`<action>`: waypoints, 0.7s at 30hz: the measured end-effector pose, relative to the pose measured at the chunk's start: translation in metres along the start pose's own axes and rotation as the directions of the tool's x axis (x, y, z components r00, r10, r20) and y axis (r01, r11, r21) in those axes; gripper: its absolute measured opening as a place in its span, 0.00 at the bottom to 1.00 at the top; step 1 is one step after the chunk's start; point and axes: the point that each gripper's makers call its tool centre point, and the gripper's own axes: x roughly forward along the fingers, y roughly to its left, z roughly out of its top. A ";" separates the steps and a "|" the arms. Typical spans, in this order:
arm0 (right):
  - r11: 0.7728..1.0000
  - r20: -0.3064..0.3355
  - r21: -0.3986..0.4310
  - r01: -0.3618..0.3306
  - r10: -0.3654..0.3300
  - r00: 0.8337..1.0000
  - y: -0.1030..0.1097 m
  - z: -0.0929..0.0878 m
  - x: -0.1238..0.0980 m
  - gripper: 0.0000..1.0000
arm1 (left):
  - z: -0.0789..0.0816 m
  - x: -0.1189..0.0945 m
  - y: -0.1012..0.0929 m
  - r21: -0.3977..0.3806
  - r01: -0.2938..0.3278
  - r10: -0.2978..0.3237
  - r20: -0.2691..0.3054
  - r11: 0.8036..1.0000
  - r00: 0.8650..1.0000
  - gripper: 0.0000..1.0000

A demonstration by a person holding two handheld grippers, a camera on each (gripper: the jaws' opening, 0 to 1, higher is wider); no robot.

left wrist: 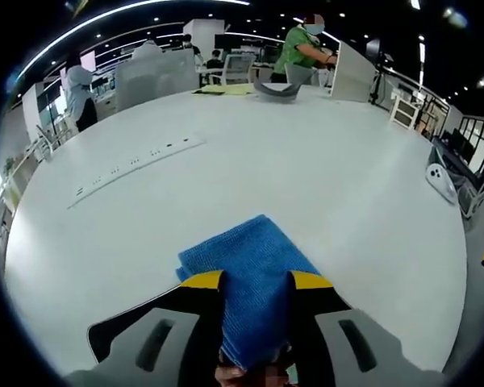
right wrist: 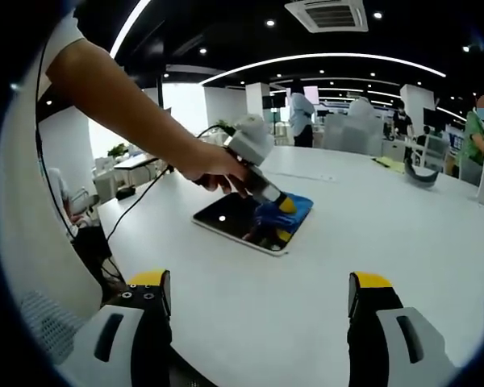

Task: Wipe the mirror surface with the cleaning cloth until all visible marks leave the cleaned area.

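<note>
A blue cleaning cloth [left wrist: 250,278] lies folded between my left gripper's [left wrist: 256,280] yellow-tipped jaws, which are shut on it. In the right gripper view a hand holds that left gripper [right wrist: 282,216] and presses the cloth [right wrist: 297,208] onto the far right part of a dark rectangular mirror [right wrist: 230,219] lying flat on the white table [right wrist: 371,218]. The mirror reflects ceiling lights; I cannot make out marks on it. My right gripper [right wrist: 260,280] hovers nearer the table's edge, jaws wide apart and holding nothing.
A white power strip [left wrist: 137,165] runs across the table at left. A grey curved object [left wrist: 276,90] and a white partition [left wrist: 351,72] stand at the far side, with people beyond. A white device [left wrist: 441,182] lies at the right edge. A black cable [right wrist: 137,201] hangs off the table.
</note>
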 end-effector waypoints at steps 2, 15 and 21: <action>1.000 -0.002 0.001 0.000 0.000 1.000 0.000 0.000 0.000 0.91 | 0.000 0.000 -0.001 0.000 -0.002 0.002 0.001 1.000 1.000 0.30; 1.000 0.010 0.004 0.008 -0.008 1.000 -0.002 0.006 -0.003 0.92 | -0.001 0.000 -0.004 0.046 0.009 -0.009 0.009 0.999 1.000 0.31; 1.000 0.013 -0.001 0.010 -0.010 1.000 -0.004 0.008 -0.004 0.92 | -0.003 -0.001 -0.007 0.037 0.010 -0.011 0.018 0.999 1.000 0.31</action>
